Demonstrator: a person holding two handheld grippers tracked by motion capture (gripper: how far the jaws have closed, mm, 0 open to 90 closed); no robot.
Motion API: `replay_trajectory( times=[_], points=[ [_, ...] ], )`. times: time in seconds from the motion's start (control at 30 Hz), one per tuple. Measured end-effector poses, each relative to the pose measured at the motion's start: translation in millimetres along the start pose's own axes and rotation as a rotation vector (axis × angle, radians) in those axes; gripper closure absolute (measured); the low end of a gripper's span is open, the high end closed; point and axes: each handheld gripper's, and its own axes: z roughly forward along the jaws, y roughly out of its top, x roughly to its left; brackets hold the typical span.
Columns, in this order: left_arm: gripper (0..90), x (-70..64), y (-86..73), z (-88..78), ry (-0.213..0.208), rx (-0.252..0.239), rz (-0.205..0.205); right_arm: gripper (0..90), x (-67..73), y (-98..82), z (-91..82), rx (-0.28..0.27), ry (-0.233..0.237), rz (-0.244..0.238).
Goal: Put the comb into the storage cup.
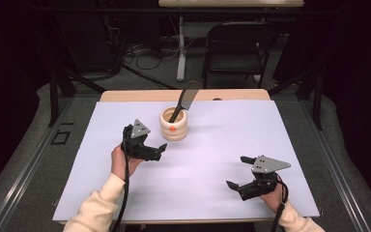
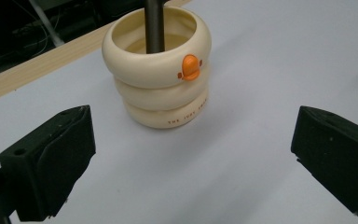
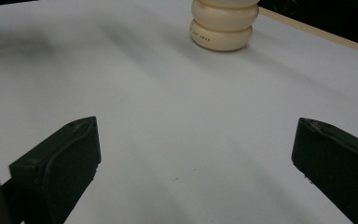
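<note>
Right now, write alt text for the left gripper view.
A cream ringed holder with an orange beak mark stands on the white table cover, a dark utensil handle inside it. The open left gripper points at it, not touching.

The high view looks forward and down from above the person's side, taking in the whole counter (image 1: 212, 145) with a chair and cables beyond it. The left gripper view rides low and close, facing the cream holder (image 2: 157, 70) past its own two black fingers (image 2: 51, 158), with the counter's wooden far edge behind. The right gripper view sits farther back, also low, facing across the counter toward what seems to be that same holder (image 3: 223, 28), cut off at the top.
</note>
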Motion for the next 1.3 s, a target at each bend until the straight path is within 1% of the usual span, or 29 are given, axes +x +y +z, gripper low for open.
replay_trajectory(
  times=[0.03, 0.43, 0.6, 0.63, 0.73, 0.8, 0.83, 0.87, 0.93, 1.0, 1.13, 1.2, 1.27, 1.3],
  points=[
    [0.0, 0.0, -1.1, -0.9, -0.001, 0.006, 0.005, 0.7, 0.0, 0.0, 0.0, 0.000, 0.000, 0.000],
    [0.0, -3.9, -12.7, -11.5, 0.010, 0.003, 0.005, 0.7, 0.0, 0.0, 0.2, 0.002, 0.000, -0.003],
    [0.0, -6.2, -20.8, -17.0, 0.015, 0.004, 0.003, 0.7, -0.1, -0.1, 0.3, 0.001, -0.002, 0.000],
    [0.0, -6.4, -21.9, -18.4, 0.015, 0.006, 0.008, 0.7, -0.2, -0.1, 0.5, 0.003, 0.000, 0.000],
    [0.0, -7.7, -25.7, -21.8, 0.018, -0.004, 0.003, 0.7, 0.0, -0.1, 0.6, 0.004, 0.000, -0.003],
    [0.0, -8.5, -28.1, -23.9, 0.028, -0.008, 0.000, 0.7, -0.1, 0.0, 0.5, 0.004, -0.001, -0.003],
    [0.0, -8.8, -28.9, -25.4, 0.041, -0.004, 0.011, 0.7, -0.1, -0.1, 0.7, 0.004, 0.000, -0.002],
    [0.0, -9.9, -29.9, -26.3, 0.049, -0.007, 0.014, 0.7, 0.0, -0.1, 0.8, 0.004, -0.001, -0.002],
    [0.0, -11.3, -31.9, -27.6, 0.046, -0.012, 0.010, 0.7, 0.0, -0.1, 0.8, 0.003, -0.001, -0.003],
    [0.0, -12.3, -33.7, -28.7, 0.044, -0.010, 0.015, 0.7, 0.0, -0.2, 0.7, 0.003, -0.002, -0.002],
    [0.0, -13.5, -37.2, -31.3, 0.042, -0.021, 0.005, 0.7, -0.1, -0.1, 0.4, 0.004, -0.001, -0.003],
    [0.0, -14.0, -39.3, -33.3, 0.044, -0.022, 0.008, 0.7, -0.2, -0.2, 0.4, 0.004, -0.001, -0.001],
    [0.0, -15.1, -42.4, -34.7, 0.040, -0.034, -0.001, 0.7, -0.2, -0.2, 0.3, 0.004, -0.002, -0.001],
    [0.0, -15.5, -44.0, -35.7, 0.038, -0.031, 0.000, 0.7, -0.2, -0.2, 0.3, 0.004, -0.001, -0.001]
  ],
)
